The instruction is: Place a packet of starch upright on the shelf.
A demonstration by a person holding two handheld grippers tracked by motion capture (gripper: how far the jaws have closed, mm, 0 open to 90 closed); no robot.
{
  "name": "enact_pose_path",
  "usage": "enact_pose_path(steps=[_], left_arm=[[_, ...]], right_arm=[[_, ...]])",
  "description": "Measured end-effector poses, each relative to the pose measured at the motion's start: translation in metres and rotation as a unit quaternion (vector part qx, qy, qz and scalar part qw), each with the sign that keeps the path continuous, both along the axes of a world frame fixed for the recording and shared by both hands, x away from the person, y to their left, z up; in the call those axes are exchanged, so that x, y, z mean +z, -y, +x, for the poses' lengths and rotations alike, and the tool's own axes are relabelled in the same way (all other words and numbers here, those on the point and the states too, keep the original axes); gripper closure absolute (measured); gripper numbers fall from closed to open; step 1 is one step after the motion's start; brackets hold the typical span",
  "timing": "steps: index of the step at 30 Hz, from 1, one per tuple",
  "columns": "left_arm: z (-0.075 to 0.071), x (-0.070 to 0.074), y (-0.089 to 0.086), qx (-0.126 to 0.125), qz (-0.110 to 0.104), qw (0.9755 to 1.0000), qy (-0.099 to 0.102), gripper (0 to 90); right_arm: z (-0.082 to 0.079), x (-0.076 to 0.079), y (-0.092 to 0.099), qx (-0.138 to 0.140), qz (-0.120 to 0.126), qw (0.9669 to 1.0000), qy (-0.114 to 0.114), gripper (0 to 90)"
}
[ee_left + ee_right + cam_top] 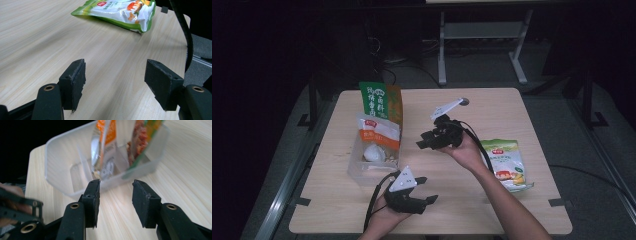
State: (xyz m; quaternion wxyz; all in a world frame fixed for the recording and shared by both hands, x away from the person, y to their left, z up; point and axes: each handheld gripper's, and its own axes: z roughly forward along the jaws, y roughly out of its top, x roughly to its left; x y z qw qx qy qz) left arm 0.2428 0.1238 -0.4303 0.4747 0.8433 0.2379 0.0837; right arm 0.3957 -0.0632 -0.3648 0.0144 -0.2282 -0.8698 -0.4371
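Pale wood-grain tabletop (492,107) is carrying everything. Right gripper (428,142) is hovering beside the clear plastic box (357,170), its jaws apart and gripping nothing; left gripper (424,192) is sitting near the table's front edge, jaws wide and bare. Right gripper view is revealing the box's (57,167) inner dividers and standing orange-white (105,140) and green (140,142) packets. Left gripper view is showing a green-edged snack pouch (117,11) lying flat.
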Motion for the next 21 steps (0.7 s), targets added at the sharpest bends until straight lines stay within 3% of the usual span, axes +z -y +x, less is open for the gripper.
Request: enact_pose_path(steps=[13,19,21], left_arm=[[-0.001,0.0,0.0,0.003,-0.005,1.0,0.001,32.1],[-0.001,0.0,0.0,0.004,-0.006,1.0,0.003,31.4],[-0.001,0.001,0.0,0.003,-0.003,1.0,0.003,31.3]], right_arm=[[-0.01,0.009,0.07,-0.055,-0.014,0.9984,0.004,49.2],[-0.013,0.01,0.097,-0.079,-0.026,0.9965,-0.009,44.8],[-0.015,0.01,0.107,-0.087,-0.024,0.9959,-0.002,44.5]])
